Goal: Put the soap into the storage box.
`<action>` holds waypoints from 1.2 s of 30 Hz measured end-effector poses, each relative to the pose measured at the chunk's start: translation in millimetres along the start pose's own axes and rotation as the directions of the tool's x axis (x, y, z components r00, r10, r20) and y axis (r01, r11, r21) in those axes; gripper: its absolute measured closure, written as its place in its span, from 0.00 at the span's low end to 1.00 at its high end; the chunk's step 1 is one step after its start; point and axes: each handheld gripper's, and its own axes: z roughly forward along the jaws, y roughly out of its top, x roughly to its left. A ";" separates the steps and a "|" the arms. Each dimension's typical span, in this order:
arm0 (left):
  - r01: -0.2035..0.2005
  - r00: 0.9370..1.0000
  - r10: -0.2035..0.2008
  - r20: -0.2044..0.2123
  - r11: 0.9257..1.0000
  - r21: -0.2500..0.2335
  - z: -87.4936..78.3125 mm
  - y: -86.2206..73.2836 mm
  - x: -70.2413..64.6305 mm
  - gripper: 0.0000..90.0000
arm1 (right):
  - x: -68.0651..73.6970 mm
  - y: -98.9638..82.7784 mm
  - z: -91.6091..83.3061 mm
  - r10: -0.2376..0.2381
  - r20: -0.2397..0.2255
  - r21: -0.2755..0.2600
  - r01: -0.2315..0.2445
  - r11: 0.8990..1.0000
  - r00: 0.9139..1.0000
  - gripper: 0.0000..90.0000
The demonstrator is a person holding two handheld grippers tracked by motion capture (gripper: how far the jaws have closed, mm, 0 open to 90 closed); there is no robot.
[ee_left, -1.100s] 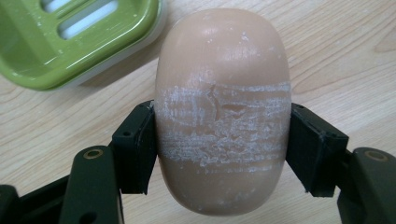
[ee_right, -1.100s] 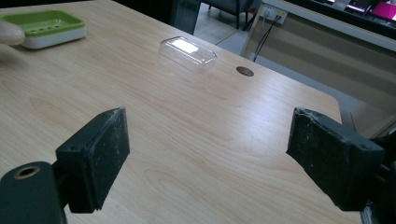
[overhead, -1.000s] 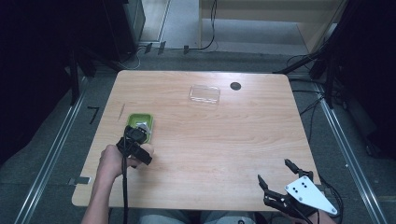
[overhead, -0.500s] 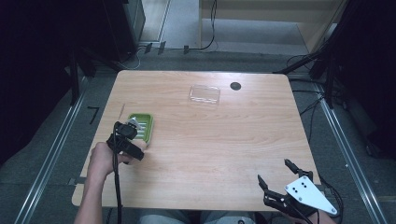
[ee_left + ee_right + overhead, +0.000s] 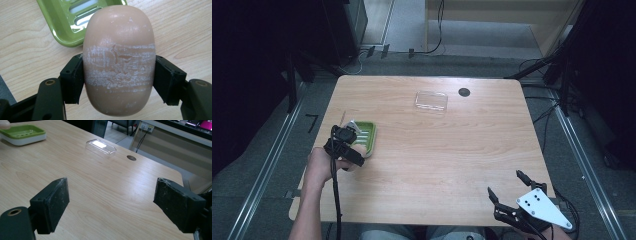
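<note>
My left gripper (image 5: 118,80) is shut on a tan oval soap bar (image 5: 119,60) with white scuff marks, held just above the wood table. A green soap dish (image 5: 67,20) on a white base lies just beyond the soap. From above, the left gripper (image 5: 346,142) hangs over the near left corner of the soap dish (image 5: 366,137), at the table's left side. At the table's near right corner my right gripper (image 5: 507,187) is open, nothing between its jaws (image 5: 110,202).
A clear plastic lid (image 5: 431,100) lies at the far middle of the table (image 5: 452,155), with a round black cable hole (image 5: 464,91) to its right. In the right gripper view the clear lid (image 5: 101,148) and the soap dish (image 5: 22,134) show far off.
My left hand has shifted left and a little up with the soap, from over the dish's near edge to its left corner. The right gripper has stayed put.
</note>
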 end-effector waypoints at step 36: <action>0.038 0.999 -0.038 -0.005 0.999 -0.033 6.4 45.4 14.3 0.38 | -0.5 -0.3 0.5 0.002 0.004 0.001 -0.002 1.000 1.000 0.15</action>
